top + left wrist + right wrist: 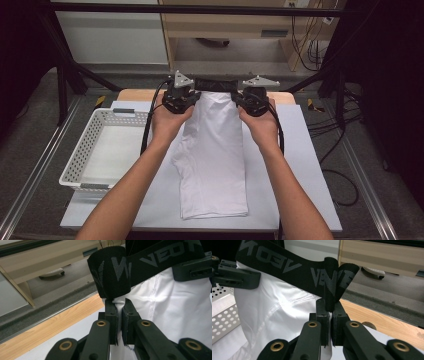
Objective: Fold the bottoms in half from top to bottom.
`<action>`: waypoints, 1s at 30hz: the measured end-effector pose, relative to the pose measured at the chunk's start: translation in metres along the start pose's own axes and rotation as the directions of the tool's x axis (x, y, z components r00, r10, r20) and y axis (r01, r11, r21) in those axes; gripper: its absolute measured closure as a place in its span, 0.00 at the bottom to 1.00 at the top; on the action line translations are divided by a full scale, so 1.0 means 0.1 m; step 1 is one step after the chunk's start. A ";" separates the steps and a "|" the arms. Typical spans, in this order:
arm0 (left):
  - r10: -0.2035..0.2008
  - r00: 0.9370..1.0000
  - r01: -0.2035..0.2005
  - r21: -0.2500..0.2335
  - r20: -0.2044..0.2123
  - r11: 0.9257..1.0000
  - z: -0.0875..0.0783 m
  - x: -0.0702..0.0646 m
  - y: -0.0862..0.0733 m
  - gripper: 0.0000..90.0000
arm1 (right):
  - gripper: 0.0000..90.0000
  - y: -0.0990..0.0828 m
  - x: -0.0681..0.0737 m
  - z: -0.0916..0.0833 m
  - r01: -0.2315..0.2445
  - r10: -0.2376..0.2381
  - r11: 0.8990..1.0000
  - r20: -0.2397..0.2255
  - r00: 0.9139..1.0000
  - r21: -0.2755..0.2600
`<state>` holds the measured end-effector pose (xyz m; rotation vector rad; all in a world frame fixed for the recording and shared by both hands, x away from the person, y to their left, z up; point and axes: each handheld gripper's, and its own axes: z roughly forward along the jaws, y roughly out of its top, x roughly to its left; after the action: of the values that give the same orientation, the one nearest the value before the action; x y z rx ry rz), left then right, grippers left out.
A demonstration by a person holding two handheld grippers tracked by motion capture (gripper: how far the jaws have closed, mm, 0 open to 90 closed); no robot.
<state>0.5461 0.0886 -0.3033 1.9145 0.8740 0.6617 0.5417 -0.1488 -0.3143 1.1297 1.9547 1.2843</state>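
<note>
White shorts [215, 150] with a black lettered waistband [216, 84] hang from both grippers over the white table cover, legs trailing toward the near edge. My left gripper [194, 95] is shut on the waistband's left end; in the left gripper view the white cloth [160, 310] is pinched between the pads just under the black band [112, 272]. My right gripper [239, 97] is shut on the right end, where the folded band [332, 277] stands up from the closed pads and the white cloth [274, 315] hangs to the left.
A white perforated basket [87, 150] sits at the table's left side, beside my left forearm. The wooden table edge [135, 94] lies at the back. Black frame bars and cables stand around the table; a cabinet is behind.
</note>
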 end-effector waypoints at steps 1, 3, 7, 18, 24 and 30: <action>-0.001 1.000 0.001 0.000 0.001 1.000 0.00 0.00 0.00 0.95 | 0.97 0.00 0.00 0.00 0.003 -0.003 1.000 0.000 1.000 0.001; 0.003 1.000 -0.003 0.003 0.001 1.000 0.01 -0.01 0.00 0.95 | 0.97 0.00 0.00 -0.01 0.003 -0.003 1.000 0.002 1.000 0.002; 0.021 1.000 -0.021 0.004 -0.009 1.000 0.00 -0.02 0.03 0.95 | 0.97 0.02 -0.01 -0.01 -0.002 0.002 1.000 0.000 1.000 -0.005; 0.029 0.999 -0.029 -0.010 -0.018 1.000 -0.05 0.00 0.12 0.95 | 0.97 0.11 0.01 0.01 -0.009 0.009 1.000 0.017 1.000 -0.018; 0.039 0.999 -0.039 -0.025 -0.023 0.999 -0.09 -0.01 0.22 0.95 | 0.97 0.15 0.00 0.01 -0.013 0.014 0.999 0.028 0.999 -0.032; 0.026 0.999 -0.027 -0.022 -0.028 0.999 -0.07 0.01 0.25 0.95 | 0.97 0.19 0.00 0.02 -0.026 0.027 0.999 0.034 0.999 -0.030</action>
<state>0.5491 0.0851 -0.2781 1.9038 0.8560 0.7126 0.5502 -0.1443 -0.2977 1.1596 1.8957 1.2945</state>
